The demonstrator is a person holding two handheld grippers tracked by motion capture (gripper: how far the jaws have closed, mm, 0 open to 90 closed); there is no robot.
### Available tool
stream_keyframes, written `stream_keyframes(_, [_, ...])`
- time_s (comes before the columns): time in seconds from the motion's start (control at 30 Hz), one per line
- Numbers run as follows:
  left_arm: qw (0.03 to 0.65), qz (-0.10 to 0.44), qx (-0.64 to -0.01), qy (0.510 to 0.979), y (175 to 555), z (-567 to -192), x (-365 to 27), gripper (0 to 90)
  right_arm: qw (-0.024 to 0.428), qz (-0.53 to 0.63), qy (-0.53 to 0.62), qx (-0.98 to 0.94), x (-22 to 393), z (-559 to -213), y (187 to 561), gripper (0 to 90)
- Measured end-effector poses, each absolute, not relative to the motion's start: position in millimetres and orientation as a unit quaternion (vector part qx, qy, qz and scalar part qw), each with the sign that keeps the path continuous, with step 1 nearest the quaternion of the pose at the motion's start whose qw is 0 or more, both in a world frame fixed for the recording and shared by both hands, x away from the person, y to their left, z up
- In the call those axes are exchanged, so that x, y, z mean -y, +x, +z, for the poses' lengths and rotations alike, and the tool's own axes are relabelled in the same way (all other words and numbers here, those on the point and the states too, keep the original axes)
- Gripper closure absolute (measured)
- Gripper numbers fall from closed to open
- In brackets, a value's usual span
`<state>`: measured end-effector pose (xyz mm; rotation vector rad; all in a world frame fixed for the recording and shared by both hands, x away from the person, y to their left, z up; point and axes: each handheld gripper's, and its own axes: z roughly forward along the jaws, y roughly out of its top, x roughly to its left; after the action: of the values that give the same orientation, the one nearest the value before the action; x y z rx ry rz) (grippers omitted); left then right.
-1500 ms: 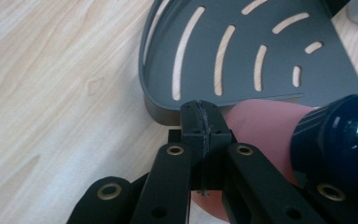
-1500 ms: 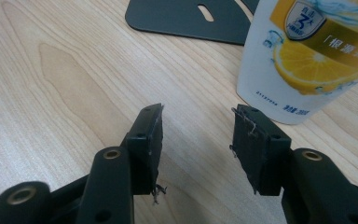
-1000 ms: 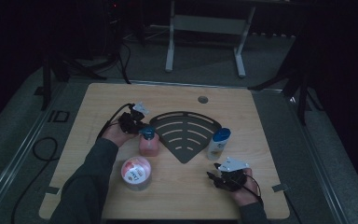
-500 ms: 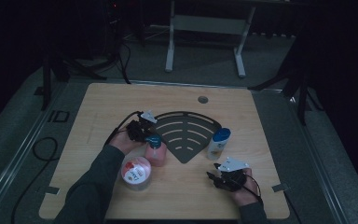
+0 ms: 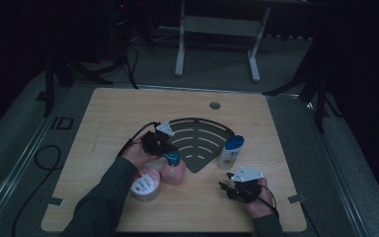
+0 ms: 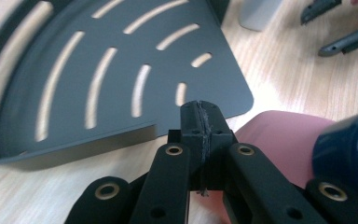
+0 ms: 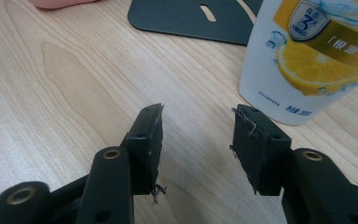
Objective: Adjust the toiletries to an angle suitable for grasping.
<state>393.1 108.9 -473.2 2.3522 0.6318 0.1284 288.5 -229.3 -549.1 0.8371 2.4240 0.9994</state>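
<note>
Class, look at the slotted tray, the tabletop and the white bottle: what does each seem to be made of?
Tray: likely metal or stiff plastic, matte dark grey, with thin flat edges and cut slots.
Tabletop: wood or wood-look laminate, pale, with visible grain.
White bottle: probably plastic, smooth, slightly glossy, with a printed lemon label.

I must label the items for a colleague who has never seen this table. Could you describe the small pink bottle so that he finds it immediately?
Start at the dark fan-shaped slotted tray in the middle of the wooden table. Just off its near left edge, beside the left gripper, stands the small pink bottle. Unlike the wider pink tub at its left, it has a blue cap.
</note>
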Motion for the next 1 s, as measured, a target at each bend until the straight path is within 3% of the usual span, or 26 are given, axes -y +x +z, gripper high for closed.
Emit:
stream_keyframes(0.23, [0.330, 0.056, -0.230, 0.914, 377, -463, -134, 89.7, 0.193, 0.355, 0.298, -0.865, 229, -549, 289, 51.8])
stream_keyframes(0.5, [0.309, 0.043, -0.205, 0.928, 362, -475, -127, 89.8, 0.190, 0.369, 0.291, -0.862, 222, -544, 286, 52.8])
stream_keyframes(0.6, [0.309, 0.041, -0.202, 0.928, 362, -474, -123, 89.8, 0.184, 0.384, 0.284, -0.859, 216, -540, 285, 60.6])
stream_keyframes(0.8, [0.307, 0.034, -0.187, 0.932, 354, -473, -108, 89.8, 0.174, 0.413, 0.263, -0.854, 201, -531, 278, 87.4])
stream_keyframes(1.0, [0.300, 0.033, -0.176, 0.937, 342, -470, -97, 89.7, 0.138, 0.430, 0.229, -0.862, 173, -531, 264, 89.7])
